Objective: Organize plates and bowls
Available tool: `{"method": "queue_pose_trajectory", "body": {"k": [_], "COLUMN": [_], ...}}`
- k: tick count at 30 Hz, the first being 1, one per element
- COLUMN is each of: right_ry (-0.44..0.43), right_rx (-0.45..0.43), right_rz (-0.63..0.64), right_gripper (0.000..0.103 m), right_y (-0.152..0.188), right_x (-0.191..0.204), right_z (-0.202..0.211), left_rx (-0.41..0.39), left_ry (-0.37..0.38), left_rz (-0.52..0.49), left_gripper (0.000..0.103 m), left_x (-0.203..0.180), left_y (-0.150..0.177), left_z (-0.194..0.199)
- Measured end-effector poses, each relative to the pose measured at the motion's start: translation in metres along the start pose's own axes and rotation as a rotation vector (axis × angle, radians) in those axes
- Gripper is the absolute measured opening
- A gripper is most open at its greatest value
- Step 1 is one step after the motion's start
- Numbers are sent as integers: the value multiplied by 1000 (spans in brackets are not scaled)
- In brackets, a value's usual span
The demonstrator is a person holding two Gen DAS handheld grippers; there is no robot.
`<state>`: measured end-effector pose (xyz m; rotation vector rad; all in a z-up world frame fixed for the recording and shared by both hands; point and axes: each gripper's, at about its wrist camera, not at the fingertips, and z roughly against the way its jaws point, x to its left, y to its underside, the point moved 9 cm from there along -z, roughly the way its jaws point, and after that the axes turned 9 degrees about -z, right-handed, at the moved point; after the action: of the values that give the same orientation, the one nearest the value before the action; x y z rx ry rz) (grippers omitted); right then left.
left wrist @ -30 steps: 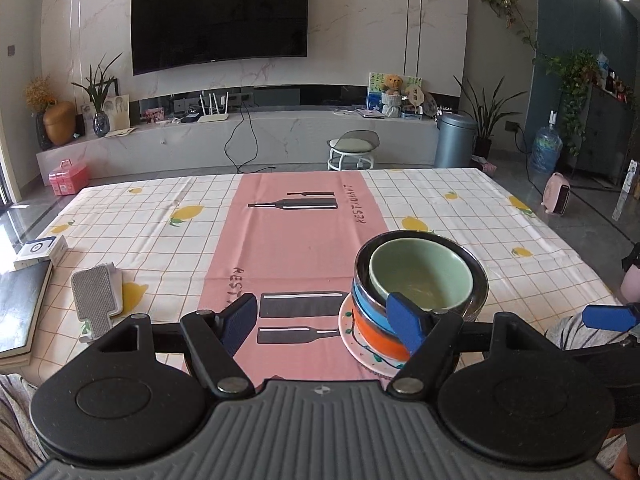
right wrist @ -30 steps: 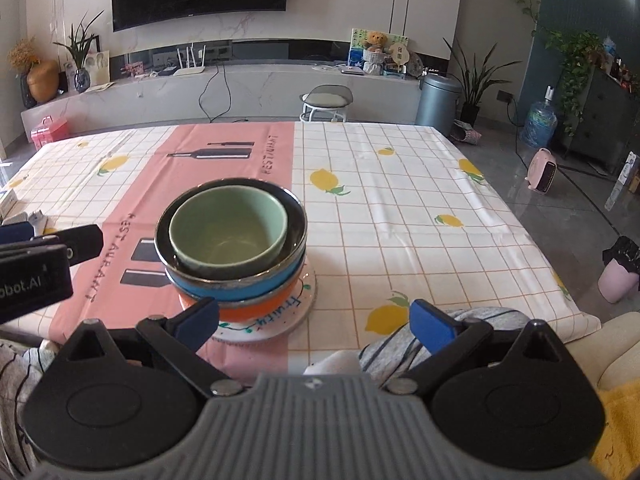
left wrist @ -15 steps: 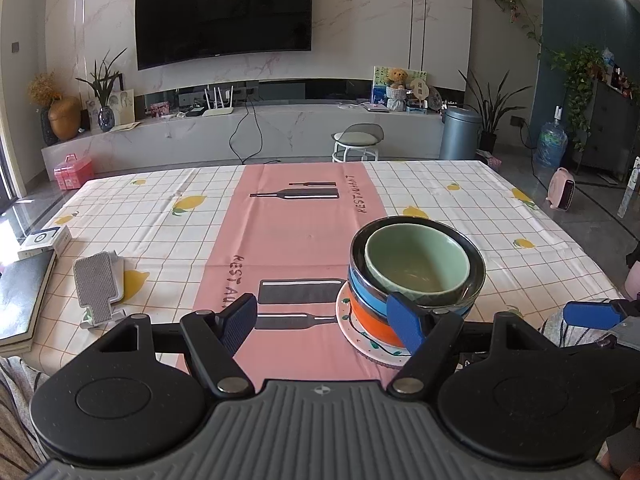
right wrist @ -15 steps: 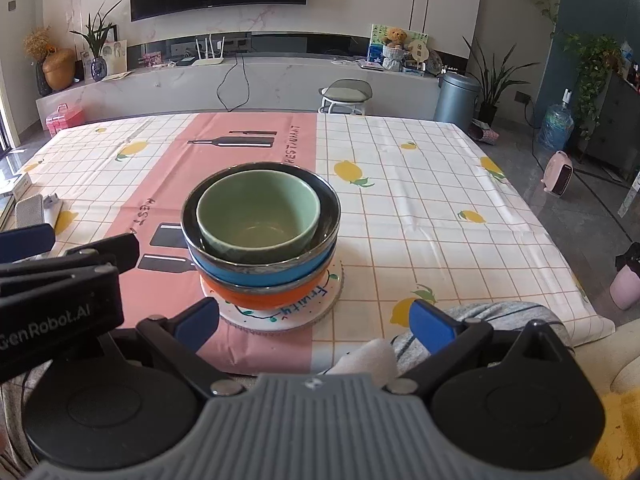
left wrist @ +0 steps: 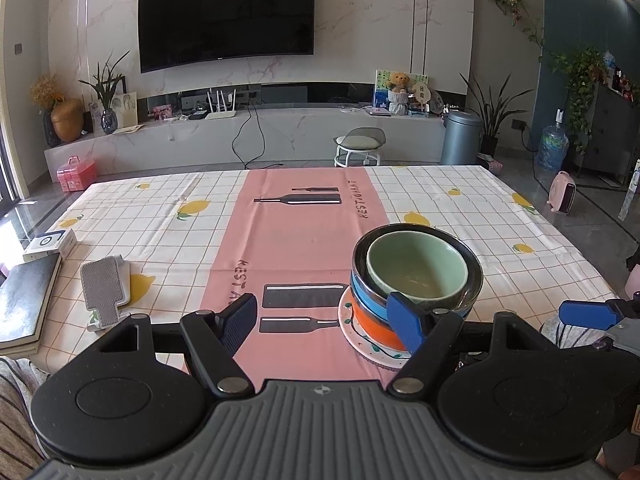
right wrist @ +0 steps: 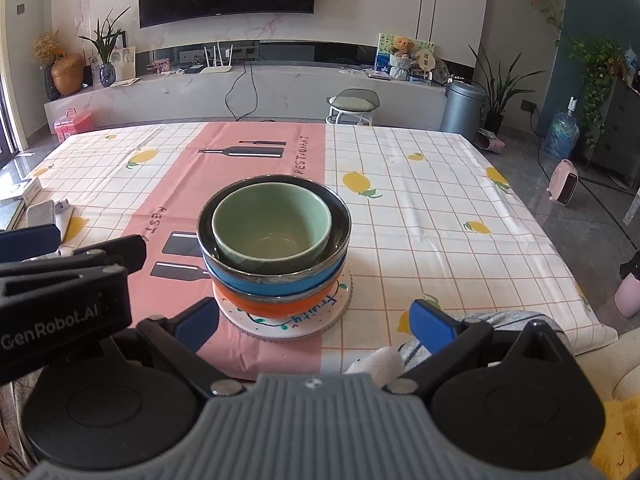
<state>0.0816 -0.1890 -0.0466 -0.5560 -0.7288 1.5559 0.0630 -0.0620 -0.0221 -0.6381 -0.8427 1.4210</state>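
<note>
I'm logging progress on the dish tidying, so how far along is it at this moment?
Stacking looks done: the green bowl sits inside the black bowl, on the blue bowl, the orange bowl and the white plate. Nothing is in hand; the left gripper and right gripper are open and empty. No loose dishes show, so little seems left.

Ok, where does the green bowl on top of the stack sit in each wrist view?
Left wrist: green bowl is right of centre, low, just beyond the left tool's right finger.
Right wrist: green bowl is near centre, left of the middle, above the right tool's open fingers.
Shared landmark: the white plate under the stack.
</note>
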Motion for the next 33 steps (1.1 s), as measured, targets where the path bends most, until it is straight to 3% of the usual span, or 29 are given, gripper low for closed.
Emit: {"method": "queue_pose_trajectory", "body": {"k": [23, 33], "right_ry": [3, 2], "right_rx": [-1, -6], "right_rz": [13, 22], "right_gripper": [99, 99], "right_y": [0, 0], "right_x": [2, 4], "right_z": [0, 1], "left_rx": [1, 30], "left_ry": [-5, 28], "left_rz": [0, 16], "left_gripper": [87, 87], "left_x": [2, 4], "left_y": [3, 6], "left_z": [-1, -4]}}
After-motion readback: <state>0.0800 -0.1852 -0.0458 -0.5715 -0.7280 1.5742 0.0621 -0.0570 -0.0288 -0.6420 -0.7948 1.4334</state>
